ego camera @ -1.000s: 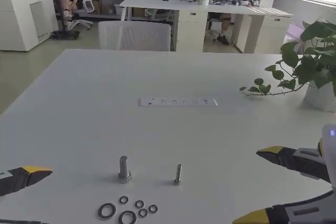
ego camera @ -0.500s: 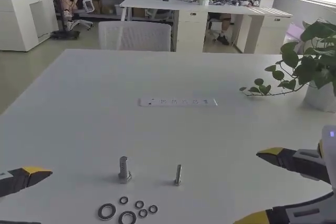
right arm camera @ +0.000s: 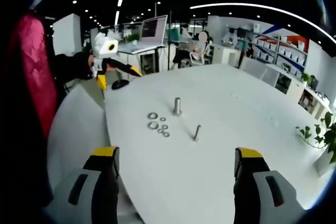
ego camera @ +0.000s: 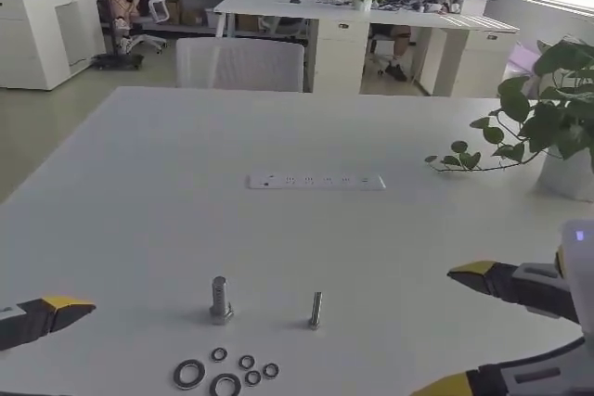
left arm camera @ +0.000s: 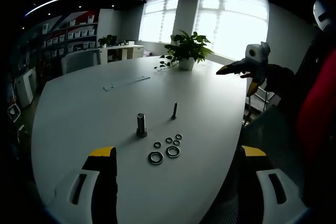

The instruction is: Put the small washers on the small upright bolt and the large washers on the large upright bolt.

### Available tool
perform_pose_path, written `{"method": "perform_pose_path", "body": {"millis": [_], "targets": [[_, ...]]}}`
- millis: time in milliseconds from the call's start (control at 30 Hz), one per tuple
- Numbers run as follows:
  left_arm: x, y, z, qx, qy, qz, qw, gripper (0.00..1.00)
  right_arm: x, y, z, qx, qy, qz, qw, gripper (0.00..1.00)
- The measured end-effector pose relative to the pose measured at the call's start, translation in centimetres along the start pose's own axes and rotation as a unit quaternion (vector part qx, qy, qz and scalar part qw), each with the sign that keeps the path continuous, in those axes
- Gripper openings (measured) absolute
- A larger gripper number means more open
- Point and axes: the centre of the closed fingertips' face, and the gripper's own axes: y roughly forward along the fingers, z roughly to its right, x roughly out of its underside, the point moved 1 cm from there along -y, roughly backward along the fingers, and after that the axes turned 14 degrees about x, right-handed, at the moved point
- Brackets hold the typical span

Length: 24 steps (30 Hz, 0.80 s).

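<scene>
Two metal bolts stand head-down on the smooth white desk (ego camera: 278, 136), lower centre of the head view. The large bolt (ego camera: 219, 300) is a chunky cylinder and the small bolt (ego camera: 316, 309), to its right, is way skinnier. Just below them flat shiny rings lie loose: two large washers (ego camera: 188, 375) on the left, four small washers (ego camera: 252, 376) clustered beside them. Left tongs (left arm camera: 177, 152) and right tongs (ego camera: 440, 329), yellow-tipped, both gape wide with nothing in them.

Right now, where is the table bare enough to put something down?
Bare: the wide stretch between the power strip and the bolts, and the far end past the strip. Crowded: the near edge, where the washers cluster before the bolts.
</scene>
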Motion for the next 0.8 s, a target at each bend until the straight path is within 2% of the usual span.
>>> {"method": "perform_pose_path", "body": {"millis": [67,367,800], "targets": [[-0.1,0.2,0.3,0.002,-0.001,0.001,1.0,0.96,-0.1,0.3,-0.2,-0.004,-0.002,-0.001,1.0,0.91],[0.2,-0.1,0.1,0.0,-0.001,0.002,1.0,0.96,-1.0,1.5,-0.8,-0.025,-0.021,0.001,0.9995,0.9],[0.3,-0.1,0.2,-0.002,-0.002,0.001,1.0,0.96,-2.0,3.7,-2.2,-0.062,-0.054,-0.005,0.9966,0.87]]}}
